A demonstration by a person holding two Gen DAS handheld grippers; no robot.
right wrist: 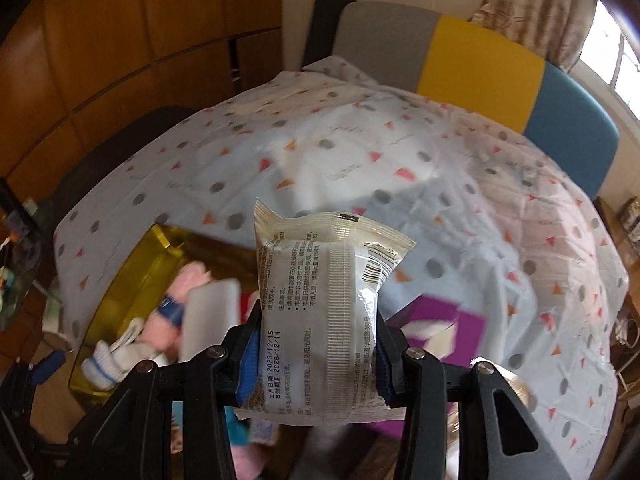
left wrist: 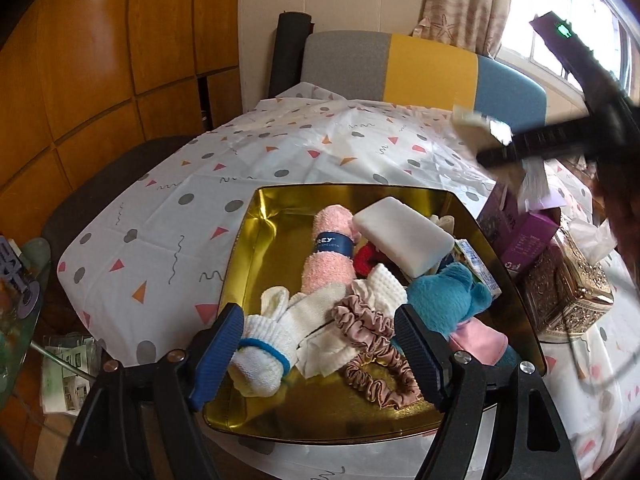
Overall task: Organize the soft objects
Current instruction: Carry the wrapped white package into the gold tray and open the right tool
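The left gripper (left wrist: 320, 344) hangs over the near end of a gold tray (left wrist: 256, 248), its blue-padded jaws spread with nothing pinched between them; a white knitted glove with a blue cuff (left wrist: 264, 354) lies just beside the left pad, and a dusty-pink satin scrunchie (left wrist: 374, 350) lies between the pads on the tray floor. Further into the tray are a rolled pink towel with a navy band (left wrist: 330, 254), a white sponge block (left wrist: 402, 234), a white waffle cloth (left wrist: 382, 286), a red item (left wrist: 364, 260) that is partly hidden, and a blue plush toy (left wrist: 448, 294) above a pink cloth (left wrist: 478, 340). The tray stands on a white tablecloth (left wrist: 168, 216) printed with dots and triangles. The right gripper (right wrist: 318, 360) is clenched on a sealed wet-wipe packet (right wrist: 320, 280), held upright above the table to the right of the tray, over a purple box (right wrist: 452, 320). An ornate metal tissue box (left wrist: 568, 292) stands beside the tray's right rim.
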